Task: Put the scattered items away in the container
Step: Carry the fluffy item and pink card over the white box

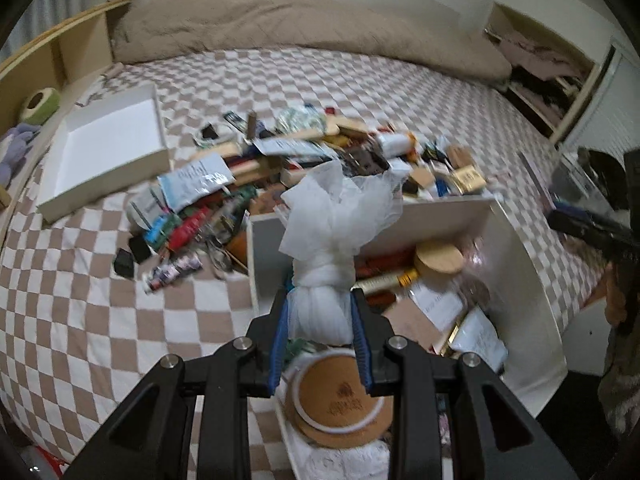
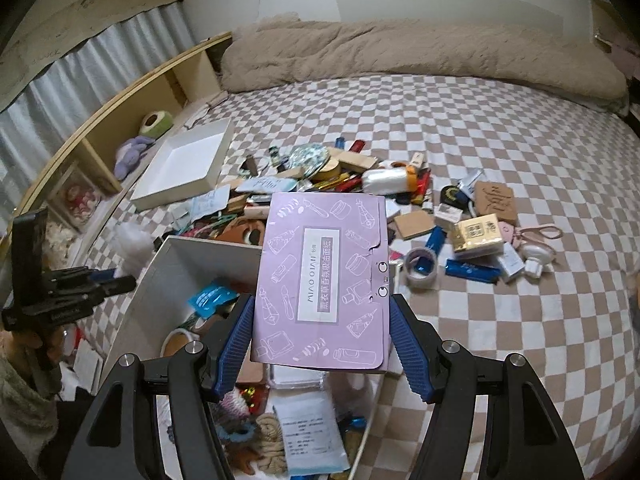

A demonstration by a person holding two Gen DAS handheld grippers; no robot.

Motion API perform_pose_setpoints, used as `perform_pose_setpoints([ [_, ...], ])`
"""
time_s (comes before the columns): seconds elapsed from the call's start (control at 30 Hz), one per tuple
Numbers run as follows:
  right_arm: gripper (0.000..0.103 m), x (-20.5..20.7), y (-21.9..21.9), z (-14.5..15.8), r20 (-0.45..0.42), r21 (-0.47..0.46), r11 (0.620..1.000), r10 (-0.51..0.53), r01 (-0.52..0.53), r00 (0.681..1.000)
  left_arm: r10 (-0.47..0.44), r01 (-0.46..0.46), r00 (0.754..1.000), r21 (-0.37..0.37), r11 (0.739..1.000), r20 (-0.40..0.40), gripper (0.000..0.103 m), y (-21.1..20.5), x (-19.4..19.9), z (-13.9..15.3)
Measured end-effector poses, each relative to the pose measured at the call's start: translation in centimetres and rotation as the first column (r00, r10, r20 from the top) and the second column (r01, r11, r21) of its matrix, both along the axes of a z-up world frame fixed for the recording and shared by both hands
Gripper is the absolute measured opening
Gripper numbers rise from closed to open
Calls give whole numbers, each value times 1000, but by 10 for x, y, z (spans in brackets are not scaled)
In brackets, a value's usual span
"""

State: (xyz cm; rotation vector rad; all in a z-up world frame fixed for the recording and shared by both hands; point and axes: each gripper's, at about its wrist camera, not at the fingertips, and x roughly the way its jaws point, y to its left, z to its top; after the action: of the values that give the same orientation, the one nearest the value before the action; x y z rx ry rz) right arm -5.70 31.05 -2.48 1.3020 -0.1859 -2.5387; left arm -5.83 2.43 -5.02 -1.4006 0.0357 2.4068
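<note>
My right hand-held gripper (image 2: 320,344) clamps the purple packet (image 2: 322,276) directly above the white box (image 2: 208,252); left hand-held gripper (image 1: 322,320) grips white mesh (image 1: 332,240).

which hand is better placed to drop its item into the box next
Left, probably. Its tongs hold the white mesh bundle directly above the white box. The right tongs grip the purple packet, which hangs over the box's edge, partly above the checkered bedspread.

A bed with a brown-and-white checkered sheet (image 2: 500,128) fills the room; a beige quilt (image 2: 400,56) lies along the far wall, wooden shelving (image 2: 132,108) and grey curtains (image 2: 100,52) stand left.
</note>
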Motion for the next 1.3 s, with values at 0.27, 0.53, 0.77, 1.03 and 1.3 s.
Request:
perform_pose_setpoints([
  [0.27,67,-2,-16,-4,25,-21,999,34,-34,999,-108,114,991,-87,990,74,29,40,5,-31],
  [0.53,67,-4,-26,-15,59,-12,998,62,-61,996,-135,152,981,-125,980,137,29,77,-12,-56],
  [0.77,67,3,-28,-21,79,-13,996,84,-83,993,-197,224,967,-177,958,161,29,111,-26,-68],
  [1.03,67,6,-17,-24,92,-19,997,71,-69,993,-248,293,949,-260,920,193,31,134,-42,-90],
  [1.3,67,8,-14,-33,119,-29,996,84,-81,989,-201,250,965,-355,901,170,72,138,-51,-98],
])
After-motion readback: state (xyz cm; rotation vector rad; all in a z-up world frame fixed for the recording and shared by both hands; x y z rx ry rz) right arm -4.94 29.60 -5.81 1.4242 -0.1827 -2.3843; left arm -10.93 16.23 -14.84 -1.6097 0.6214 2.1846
